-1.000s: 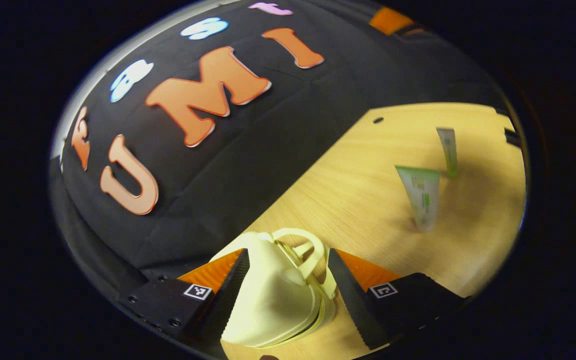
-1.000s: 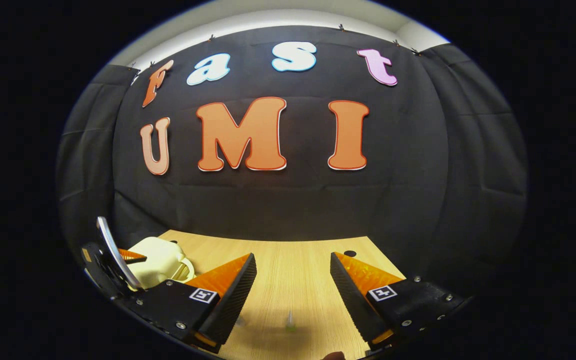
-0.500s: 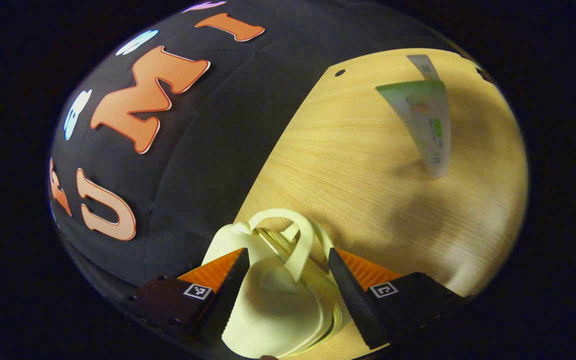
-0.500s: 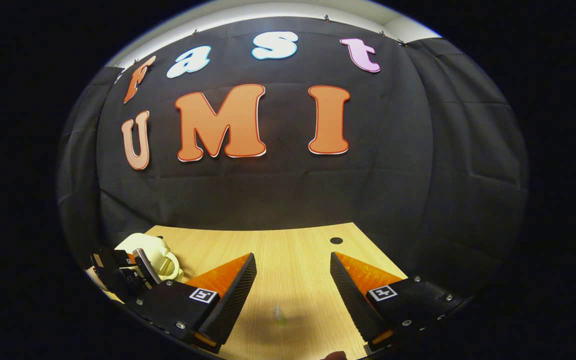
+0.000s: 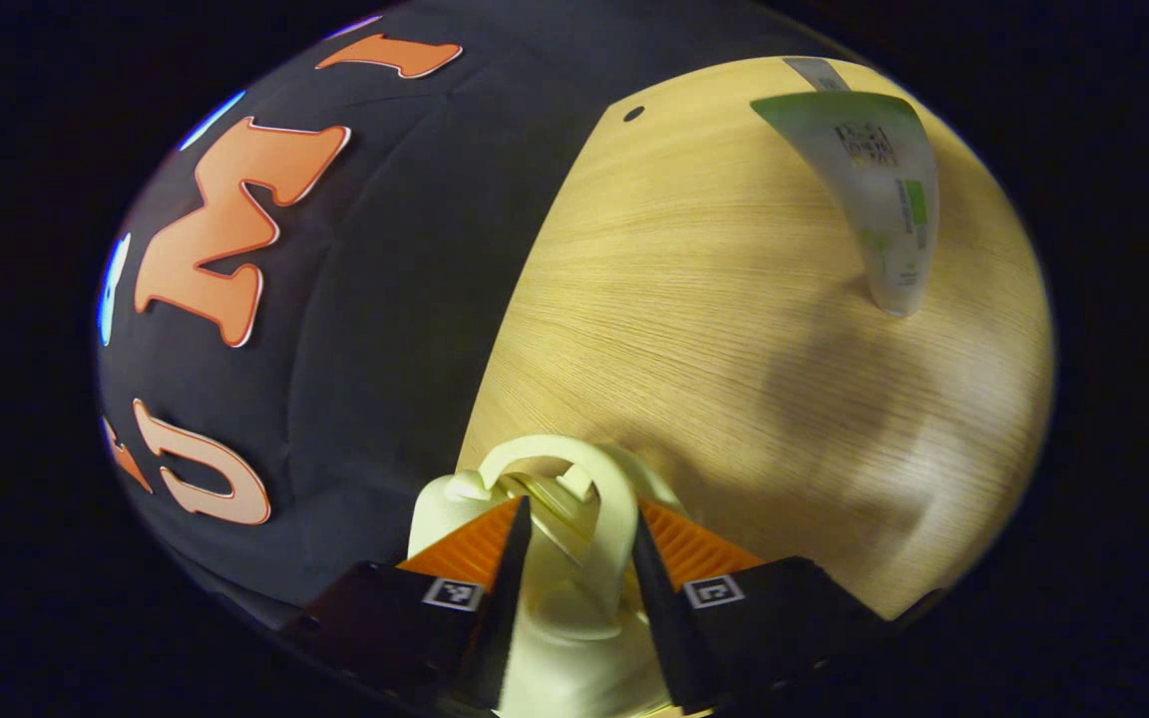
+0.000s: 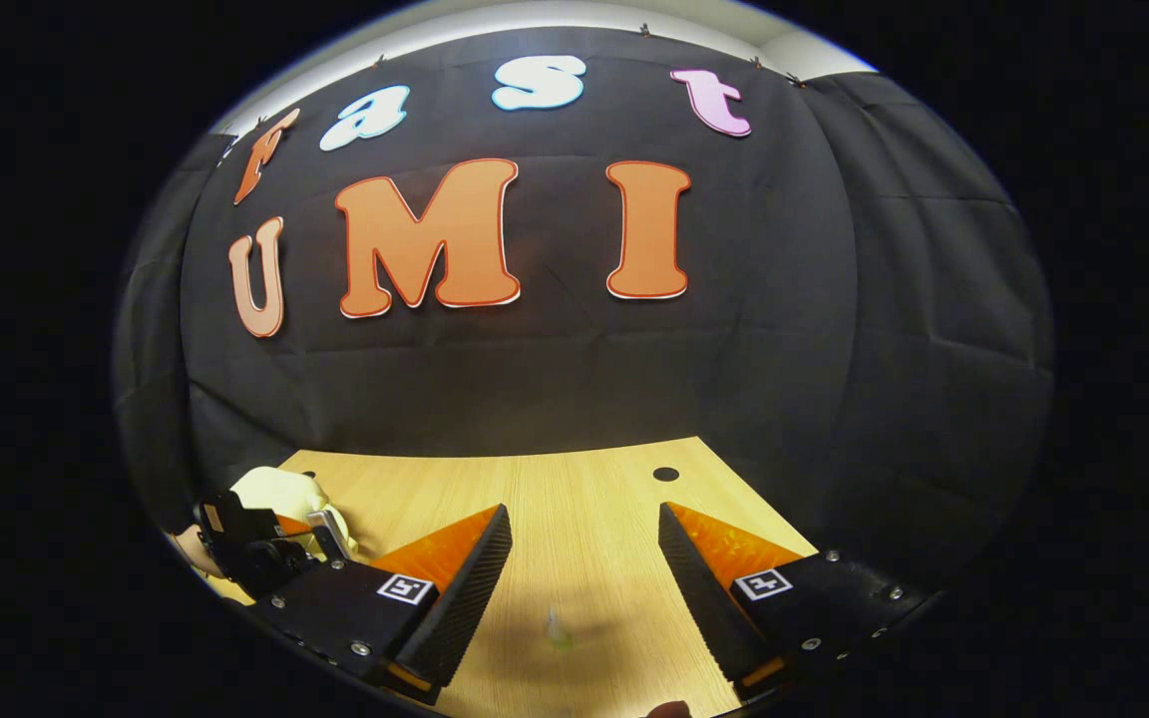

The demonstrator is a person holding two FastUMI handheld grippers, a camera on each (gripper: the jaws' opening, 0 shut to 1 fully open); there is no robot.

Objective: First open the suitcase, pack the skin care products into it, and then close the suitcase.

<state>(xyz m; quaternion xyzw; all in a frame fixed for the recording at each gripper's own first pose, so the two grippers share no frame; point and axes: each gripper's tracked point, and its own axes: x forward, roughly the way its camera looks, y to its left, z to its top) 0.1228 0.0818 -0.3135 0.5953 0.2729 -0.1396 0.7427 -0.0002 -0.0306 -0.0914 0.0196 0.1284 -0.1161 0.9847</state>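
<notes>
One cream suitcase (image 5: 574, 558) is sitting at the bottom centre of the left gripper view. Two skin care tubes are standing at the upper right: a larger one (image 5: 879, 189) and a second (image 5: 814, 72) behind it.

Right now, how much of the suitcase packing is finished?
Barely begun. The left claw is closed around the handle of the cream suitcase, seemingly to open it. The skin care tube stands unpacked on the table. The right claw hangs open, empty. Packing and closing remain.
</notes>
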